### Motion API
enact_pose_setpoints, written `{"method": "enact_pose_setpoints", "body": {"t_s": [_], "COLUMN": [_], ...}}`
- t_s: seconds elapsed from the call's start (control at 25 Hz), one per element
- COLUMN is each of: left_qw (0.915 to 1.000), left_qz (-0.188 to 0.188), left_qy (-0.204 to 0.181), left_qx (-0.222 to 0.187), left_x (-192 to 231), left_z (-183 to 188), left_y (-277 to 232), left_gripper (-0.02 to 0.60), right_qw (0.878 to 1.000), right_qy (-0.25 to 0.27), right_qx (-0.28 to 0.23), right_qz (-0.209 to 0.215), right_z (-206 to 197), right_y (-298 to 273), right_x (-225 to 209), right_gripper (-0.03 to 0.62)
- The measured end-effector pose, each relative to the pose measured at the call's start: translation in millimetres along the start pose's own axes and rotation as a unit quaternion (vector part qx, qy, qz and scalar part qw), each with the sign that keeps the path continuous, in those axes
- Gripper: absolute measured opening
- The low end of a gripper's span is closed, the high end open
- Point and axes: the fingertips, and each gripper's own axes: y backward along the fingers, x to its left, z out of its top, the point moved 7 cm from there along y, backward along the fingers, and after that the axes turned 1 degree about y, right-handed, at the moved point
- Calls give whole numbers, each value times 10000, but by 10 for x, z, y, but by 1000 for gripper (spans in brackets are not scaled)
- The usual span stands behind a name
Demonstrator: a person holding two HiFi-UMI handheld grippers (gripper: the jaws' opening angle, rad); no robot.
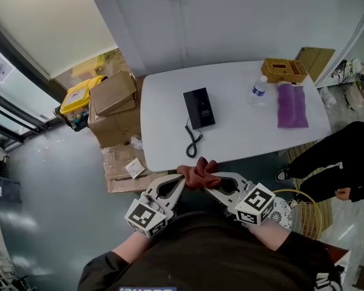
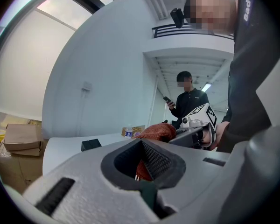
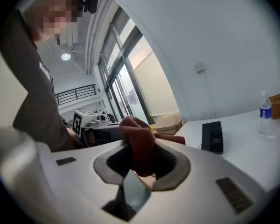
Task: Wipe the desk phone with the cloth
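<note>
So the wicker basket (image 1: 283,70) sat at the far right corner of the white table (image 1: 164,138), and I couldn't tell what was in it. A clear blue-capped water bottle (image 1: 258,90) and a purple towel (image 1: 292,105) sat just beside it. The cardboard boxes (image 1: 113,93) on the floor were shut. The cloth (image 1: 198,173), rust-red and all bunched up, was in the air just short of the table's near edge, with the left hand-held gripper (image 1: 181,179) and right hand-held gripper (image 1: 210,185) both clamped tight on it. The black desk phone (image 1: 199,108) lay flat mid-table, its curly cord (image 1: 193,139) trailing toward the near edge.
</note>
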Motion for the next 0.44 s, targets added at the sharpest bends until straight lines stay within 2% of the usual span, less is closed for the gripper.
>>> {"method": "enact_pose_setpoints", "body": {"t_s": [0.44], "left_qw": [10000], "left_qz": [-96], "left_qy": [-3], "left_qx": [-7], "left_x": [-8], "left_z": [7], "left_y": [14], "left_gripper": [14], "right_qw": [10000], "right_qy": [46], "right_qx": [64], "right_qz": [26], "right_z": [-19], "right_y": [-21], "right_x": [17], "right_gripper": [103]}}
